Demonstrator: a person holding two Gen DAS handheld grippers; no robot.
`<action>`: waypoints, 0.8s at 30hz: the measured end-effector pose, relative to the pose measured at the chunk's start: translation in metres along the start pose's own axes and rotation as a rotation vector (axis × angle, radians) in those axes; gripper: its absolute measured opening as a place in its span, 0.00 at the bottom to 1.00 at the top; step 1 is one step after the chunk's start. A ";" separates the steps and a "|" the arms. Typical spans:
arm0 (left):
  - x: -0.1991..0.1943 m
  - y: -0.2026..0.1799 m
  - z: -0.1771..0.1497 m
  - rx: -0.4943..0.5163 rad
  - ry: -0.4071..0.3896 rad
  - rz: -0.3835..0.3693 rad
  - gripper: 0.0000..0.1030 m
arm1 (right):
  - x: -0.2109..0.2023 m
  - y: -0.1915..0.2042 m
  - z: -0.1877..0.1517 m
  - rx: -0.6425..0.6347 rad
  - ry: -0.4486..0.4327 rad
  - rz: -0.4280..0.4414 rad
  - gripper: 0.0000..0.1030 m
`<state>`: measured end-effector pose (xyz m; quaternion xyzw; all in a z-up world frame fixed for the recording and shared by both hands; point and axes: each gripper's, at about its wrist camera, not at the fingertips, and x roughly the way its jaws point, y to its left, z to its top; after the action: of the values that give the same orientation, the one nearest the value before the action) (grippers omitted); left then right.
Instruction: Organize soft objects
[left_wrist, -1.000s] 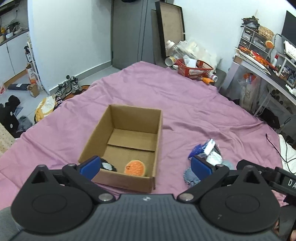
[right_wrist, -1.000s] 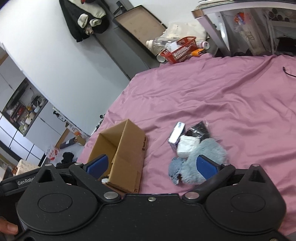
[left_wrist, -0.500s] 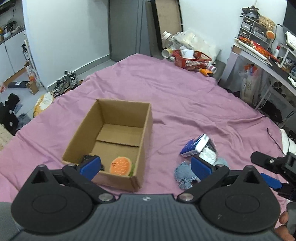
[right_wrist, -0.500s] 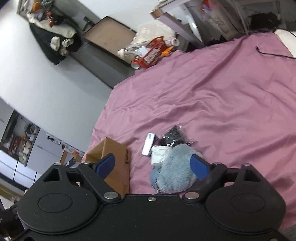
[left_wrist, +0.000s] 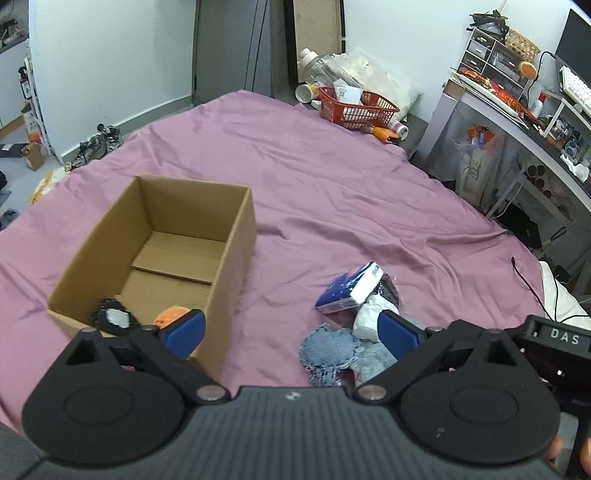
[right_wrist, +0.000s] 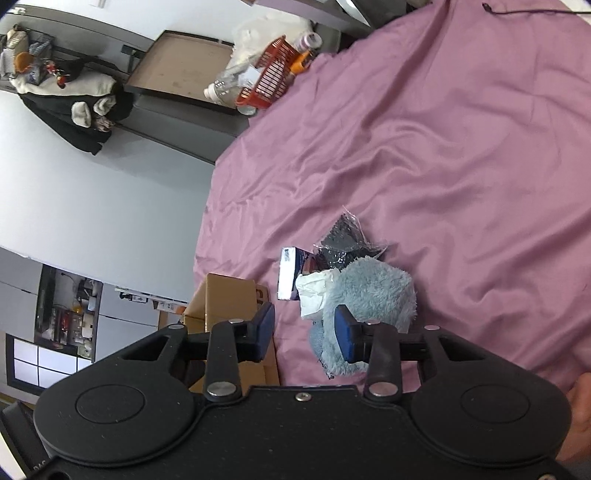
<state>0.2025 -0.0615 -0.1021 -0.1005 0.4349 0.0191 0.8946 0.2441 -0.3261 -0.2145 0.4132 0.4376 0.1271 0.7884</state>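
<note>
On the purple bedsheet (left_wrist: 332, 192), the soft pile (right_wrist: 354, 291) lies beside the cardboard box (left_wrist: 236, 236); both claws are released, empty. The right gripper (right_wrist: 304, 334), half-closed over the fluffy blue cloth (right_wrist: 373, 291), risks snagging the white wad (right_wrist: 314, 291) too.

Even, fairly bright indoor light, soft shadows only. Sheen on the purple bedsheet (right_wrist: 461, 155) folds around 1 o'clock in the right wrist view. Strong fisheye bending at all edges, dark vignette corners. White wall (left_wrist: 110, 55) at 11 o'clock looks slightly bluish. Both views sharp, no motion blur.
</note>
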 end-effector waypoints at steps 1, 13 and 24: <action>0.004 -0.001 0.000 -0.004 0.002 -0.004 0.95 | 0.004 0.000 0.001 0.001 0.007 -0.011 0.36; 0.036 -0.006 -0.006 -0.058 0.073 -0.083 0.67 | 0.025 -0.010 0.002 0.029 0.028 -0.127 0.38; 0.046 -0.029 -0.014 -0.056 0.114 -0.125 0.52 | 0.022 -0.027 0.003 0.064 -0.002 -0.221 0.55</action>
<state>0.2236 -0.0951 -0.1424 -0.1533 0.4774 -0.0304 0.8646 0.2553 -0.3322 -0.2466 0.3876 0.4836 0.0249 0.7844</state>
